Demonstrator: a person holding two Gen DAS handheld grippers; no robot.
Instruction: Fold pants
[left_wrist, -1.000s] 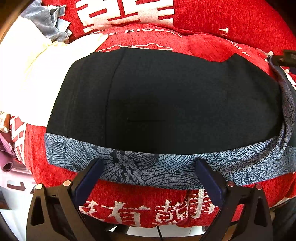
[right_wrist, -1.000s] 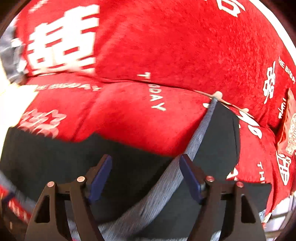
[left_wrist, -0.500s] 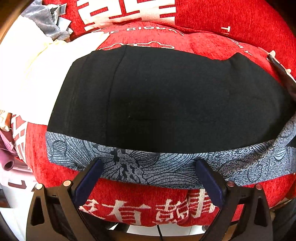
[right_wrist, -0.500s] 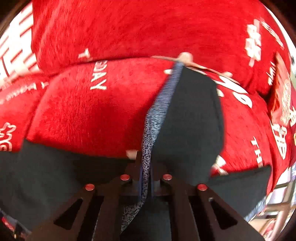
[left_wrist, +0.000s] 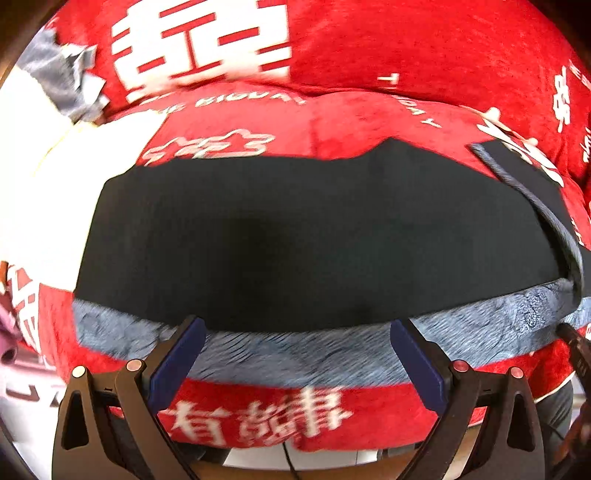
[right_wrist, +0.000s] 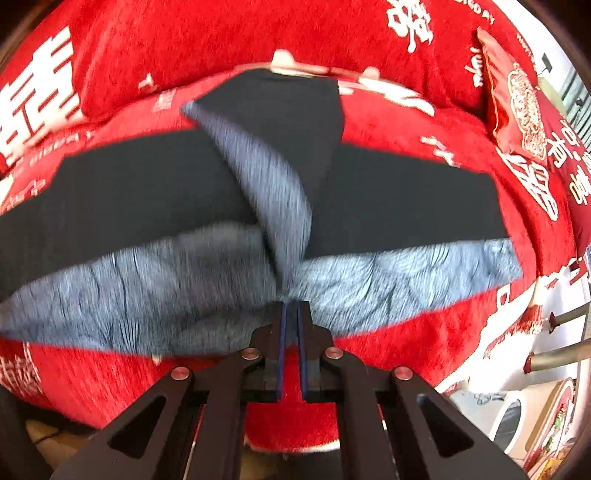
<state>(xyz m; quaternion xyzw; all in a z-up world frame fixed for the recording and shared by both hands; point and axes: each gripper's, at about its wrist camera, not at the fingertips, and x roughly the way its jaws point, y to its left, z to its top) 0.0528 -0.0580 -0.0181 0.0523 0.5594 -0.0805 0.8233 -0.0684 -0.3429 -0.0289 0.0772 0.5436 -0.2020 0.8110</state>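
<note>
Black pants (left_wrist: 295, 236) with a blue-grey patterned band (left_wrist: 295, 354) lie across a red cushion. My left gripper (left_wrist: 297, 354) hangs open over the band's near edge, touching nothing. In the right wrist view the pants (right_wrist: 147, 184) spread left and right, and my right gripper (right_wrist: 291, 306) is shut on the patterned band (right_wrist: 288, 280), pinching a raised ridge of cloth (right_wrist: 266, 170) that runs from the far edge toward me. The same lifted strip (left_wrist: 546, 214) shows at the right edge of the left wrist view.
The red sofa cover (left_wrist: 406, 55) with white lettering fills both views. White cloth (left_wrist: 44, 166) and grey clothing (left_wrist: 55, 81) lie at the left. A red cushion (right_wrist: 517, 99) sits at the right, with metal legs (right_wrist: 561, 354) and floor items beyond the seat's edge.
My right gripper went from open to shut on the patterned band and pulled the fold toward the near edge. The left gripper drew back and up a little, still open.
</note>
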